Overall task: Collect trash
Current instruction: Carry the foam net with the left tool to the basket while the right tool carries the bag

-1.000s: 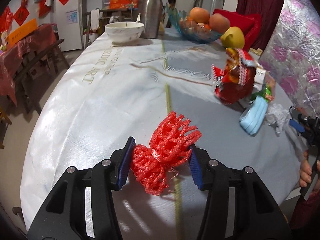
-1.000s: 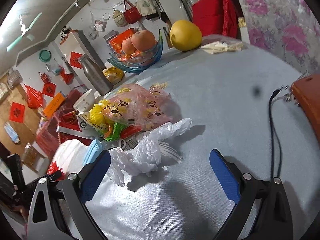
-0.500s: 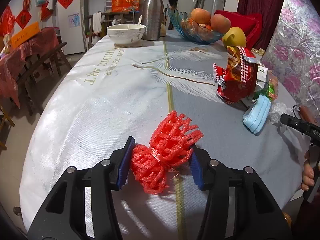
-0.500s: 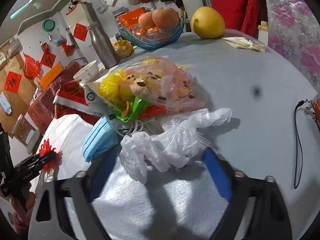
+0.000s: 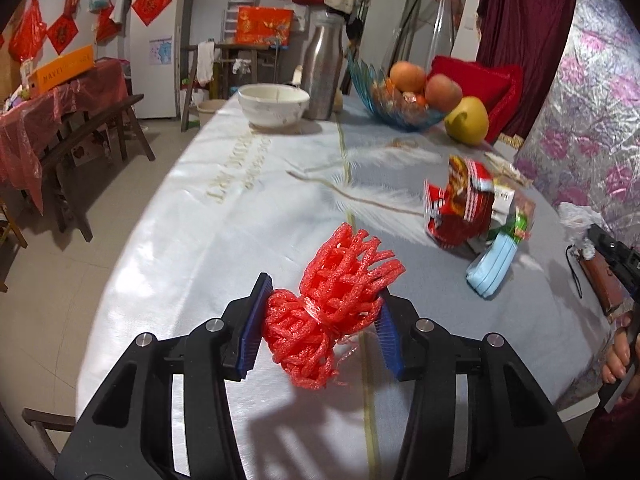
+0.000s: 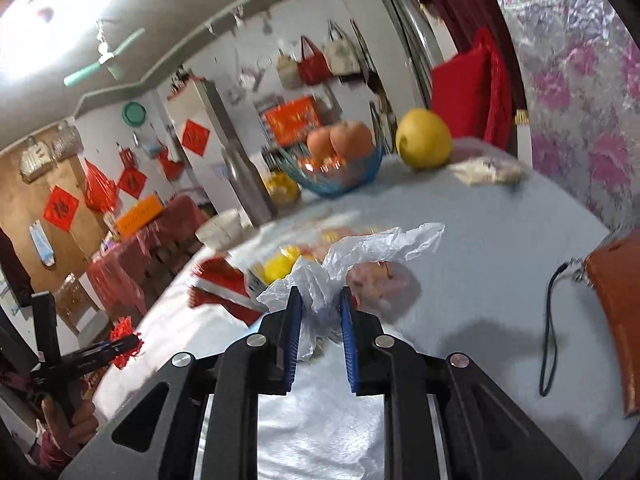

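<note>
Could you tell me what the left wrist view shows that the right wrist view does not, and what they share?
Only the left wrist view shows the left gripper shut on the red foam fruit net up close, and the pale blue face mask on the table.

Only the right wrist view shows the right gripper, whose jaws have just been closing, pinching the crumpled clear plastic bag, plus the ceiling fan.

Both show the blue glass fruit bowl, the yellow pomelo, the steel flask and the red snack wrapper.
</note>
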A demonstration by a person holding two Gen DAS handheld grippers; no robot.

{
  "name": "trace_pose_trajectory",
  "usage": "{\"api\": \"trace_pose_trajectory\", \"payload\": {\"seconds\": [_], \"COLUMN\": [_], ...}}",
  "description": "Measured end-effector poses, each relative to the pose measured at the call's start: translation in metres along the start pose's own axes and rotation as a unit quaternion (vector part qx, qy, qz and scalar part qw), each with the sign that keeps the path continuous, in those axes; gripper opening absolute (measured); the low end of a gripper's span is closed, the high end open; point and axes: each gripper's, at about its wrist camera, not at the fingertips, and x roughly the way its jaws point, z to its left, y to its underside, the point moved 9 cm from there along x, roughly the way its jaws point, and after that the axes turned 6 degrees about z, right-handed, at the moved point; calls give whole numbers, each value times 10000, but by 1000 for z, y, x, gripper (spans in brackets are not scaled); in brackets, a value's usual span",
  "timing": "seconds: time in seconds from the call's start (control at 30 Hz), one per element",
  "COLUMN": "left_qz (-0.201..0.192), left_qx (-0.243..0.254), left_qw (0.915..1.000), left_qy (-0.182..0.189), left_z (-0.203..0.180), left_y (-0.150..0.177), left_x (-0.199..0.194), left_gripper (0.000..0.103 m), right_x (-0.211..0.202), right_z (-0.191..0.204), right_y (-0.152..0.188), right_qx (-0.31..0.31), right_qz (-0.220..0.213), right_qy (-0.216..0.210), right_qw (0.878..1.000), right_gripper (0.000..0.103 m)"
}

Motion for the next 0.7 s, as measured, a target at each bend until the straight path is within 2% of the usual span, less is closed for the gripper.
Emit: {"api": "trace_pose_trajectory", "payload": {"seconds": [0.3,0.7], "left_qz": [-430,-815], "left_qx": [-134,-375], "left_qw": [9987,9919], "left_qy": [-248,-894], "left_z": [28,102], "left_y": [-10,-4], "left_x": [-49,-131], "left_gripper": [49,49], "right_x": [-28,-49], "right_z": [26,76], "right_y": [-15,-23], "right_qx": [-209,-598], "right_qz": [-274,-399], "right_qy": [-244,-483], "right_qw": [9991,9962], "right_gripper": [20,20]}}
